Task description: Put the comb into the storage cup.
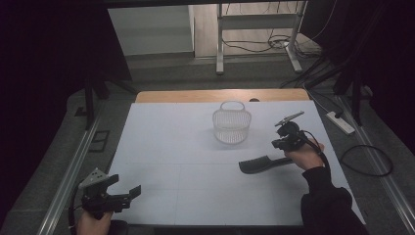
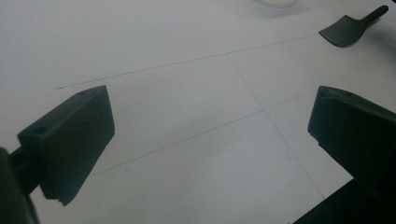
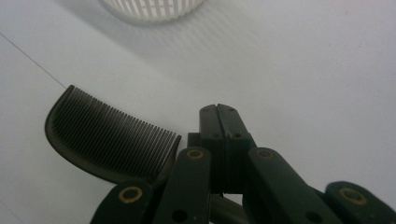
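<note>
A black comb (image 1: pixel 258 164) lies on the white sheet (image 1: pixel 171 156) at the right, teeth end to the left, handle running toward the person's right hand. My right gripper (image 1: pixel 282 146) sits just above that handle. In the right gripper view its jaws (image 3: pixel 218 112) are pressed together with no gap, and the comb (image 3: pixel 109 144) lies to their lower left, its handle passing under the linkage; whether it is pinched I cannot tell. My left gripper (image 1: pixel 126 188) rests at the near left corner, and its jaws (image 2: pixel 210 140) stand wide apart over bare sheet. The comb (image 2: pixel 345 30) lies far off.
A white slatted basket (image 1: pixel 231 126) with a handle stands upright at the middle back of the sheet, just beyond the comb; its base (image 3: pixel 154 7) is close ahead of the right gripper. A wooden table edge (image 1: pixel 195 95) runs behind it. Cables and a power strip (image 1: pixel 341 122) lie on the floor.
</note>
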Demonstrator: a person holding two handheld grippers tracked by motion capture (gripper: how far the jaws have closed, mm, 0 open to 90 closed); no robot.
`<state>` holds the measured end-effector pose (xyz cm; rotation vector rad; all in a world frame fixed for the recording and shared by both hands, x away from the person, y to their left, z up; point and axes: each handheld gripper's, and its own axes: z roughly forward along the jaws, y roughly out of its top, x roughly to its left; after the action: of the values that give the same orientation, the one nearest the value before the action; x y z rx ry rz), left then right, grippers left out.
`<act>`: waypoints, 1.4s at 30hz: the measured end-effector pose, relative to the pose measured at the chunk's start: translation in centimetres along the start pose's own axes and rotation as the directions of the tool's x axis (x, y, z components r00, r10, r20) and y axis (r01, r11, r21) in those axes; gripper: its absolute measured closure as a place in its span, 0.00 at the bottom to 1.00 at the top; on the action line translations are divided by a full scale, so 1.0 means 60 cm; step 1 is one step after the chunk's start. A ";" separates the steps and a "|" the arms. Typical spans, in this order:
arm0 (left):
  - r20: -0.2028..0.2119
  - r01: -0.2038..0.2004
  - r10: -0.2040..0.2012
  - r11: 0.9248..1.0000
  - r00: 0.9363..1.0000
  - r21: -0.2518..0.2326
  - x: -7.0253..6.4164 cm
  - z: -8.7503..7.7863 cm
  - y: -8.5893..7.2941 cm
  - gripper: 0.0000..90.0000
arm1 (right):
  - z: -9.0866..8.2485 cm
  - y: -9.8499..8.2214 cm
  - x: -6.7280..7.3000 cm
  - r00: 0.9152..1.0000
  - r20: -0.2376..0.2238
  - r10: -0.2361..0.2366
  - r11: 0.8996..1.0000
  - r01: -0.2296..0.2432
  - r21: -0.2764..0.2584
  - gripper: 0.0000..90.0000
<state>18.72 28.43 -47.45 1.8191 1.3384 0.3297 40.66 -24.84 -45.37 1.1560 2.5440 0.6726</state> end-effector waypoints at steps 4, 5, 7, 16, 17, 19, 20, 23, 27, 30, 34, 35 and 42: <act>0.000 0.000 0.000 1.000 1.000 0.000 0.000 0.000 0.000 0.01 | 0.011 -0.004 0.001 1.000 0.007 0.005 1.000 -0.005 0.018 0.99; 0.000 0.000 0.000 1.000 1.000 0.000 0.000 0.000 0.000 0.01 | 0.013 -0.005 0.000 1.000 0.007 0.009 1.000 -0.009 0.018 0.99; 0.001 0.001 -0.001 1.000 1.000 -0.001 0.000 0.000 0.000 0.01 | 0.018 -0.007 0.000 1.000 0.004 0.012 1.000 -0.013 0.024 0.99; 0.003 0.002 -0.002 1.000 1.000 -0.001 0.000 0.000 0.000 0.01 | 0.043 -0.026 -0.005 0.999 0.025 0.025 0.997 -0.027 0.069 0.99; 0.003 0.002 -0.002 1.000 1.000 -0.001 0.000 0.000 0.000 0.01 | 0.044 -0.027 -0.006 0.999 0.026 0.027 0.997 -0.028 0.077 0.99; 0.003 -0.001 0.001 1.000 1.000 -0.001 0.000 0.000 0.000 0.01 | 0.049 -0.031 -0.008 0.999 0.030 0.026 0.995 -0.029 0.091 0.99; 0.003 0.000 0.000 1.000 1.000 0.000 0.000 0.000 0.000 0.01 | 0.052 -0.034 -0.010 0.999 0.035 0.028 0.994 -0.031 0.102 0.99; 0.004 0.000 0.000 1.000 1.000 0.001 0.000 0.000 0.000 0.01 | 0.056 -0.038 -0.013 0.999 0.039 0.032 0.992 -0.037 0.120 0.99; 0.006 0.000 0.000 1.000 1.000 0.002 0.000 0.001 0.000 0.02 | 0.056 -0.040 -0.017 0.998 0.042 0.038 0.992 -0.043 0.122 0.99; 0.007 -0.001 0.001 1.000 1.000 0.002 0.000 0.001 0.000 0.02 | 0.056 -0.043 -0.017 0.998 0.041 0.038 0.991 -0.043 0.129 0.99; 0.007 0.000 0.000 1.000 1.000 0.003 0.000 0.001 0.000 0.02 | 0.052 -0.049 -0.016 0.999 0.033 0.034 0.990 -0.038 0.134 0.99; 0.007 0.000 0.000 1.000 1.000 0.003 0.000 0.001 0.001 0.02 | 0.051 -0.050 -0.016 0.999 0.029 0.034 0.990 -0.037 0.135 0.99; 0.008 0.001 -0.001 1.000 1.000 0.003 0.000 0.001 0.001 0.02 | 0.043 -0.062 -0.009 0.999 0.006 0.042 0.989 -0.043 0.139 0.99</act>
<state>18.80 28.41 -47.46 1.8205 1.3350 0.3196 39.69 -26.61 -49.45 1.2582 2.6057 0.5086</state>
